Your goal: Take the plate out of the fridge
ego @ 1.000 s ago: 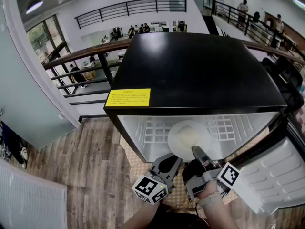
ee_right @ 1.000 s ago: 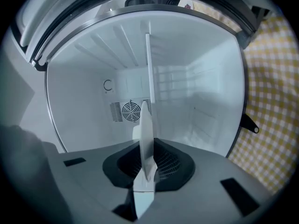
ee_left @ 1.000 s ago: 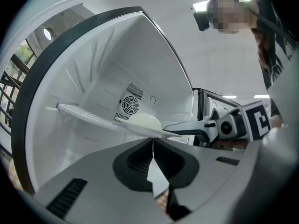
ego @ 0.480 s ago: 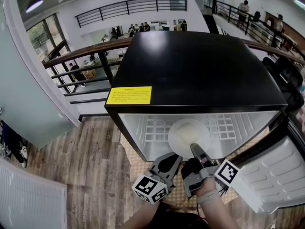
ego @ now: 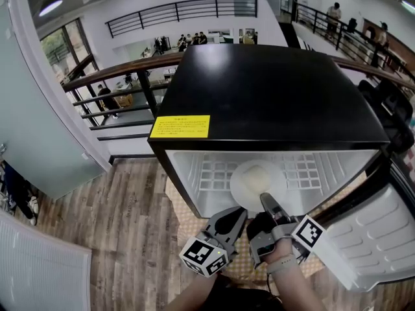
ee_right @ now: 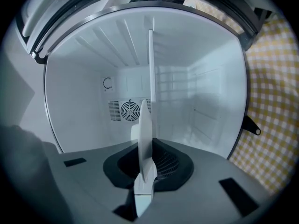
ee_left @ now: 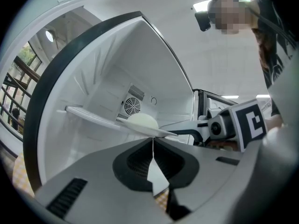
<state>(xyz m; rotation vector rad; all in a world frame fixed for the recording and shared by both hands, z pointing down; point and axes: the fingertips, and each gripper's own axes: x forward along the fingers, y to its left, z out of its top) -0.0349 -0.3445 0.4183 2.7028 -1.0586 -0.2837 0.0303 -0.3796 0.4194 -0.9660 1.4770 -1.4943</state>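
Observation:
A small black fridge [ego: 272,96] stands open in front of me. On its white shelf [ego: 305,172] lies a round white plate [ego: 257,181] with a pale mound of food [ee_left: 142,122] on it. My right gripper [ego: 266,201] is shut on the plate's near rim. Its jaws have just been closing, with the rim between them. In the right gripper view the plate [ee_right: 145,139] shows edge-on between the jaws of the right gripper [ee_right: 145,171]. My left gripper [ego: 230,219] is shut on nothing, just left of the right one. In its own view the left gripper [ee_left: 153,143] sits under the plate [ee_left: 112,121].
The fridge door [ego: 379,235] hangs open at the right. A yellow label [ego: 180,126] is stuck on the fridge top. A yellow checked mat [ee_right: 275,101] lies under the fridge on the wooden floor [ego: 123,219]. A railing [ego: 117,76] runs behind.

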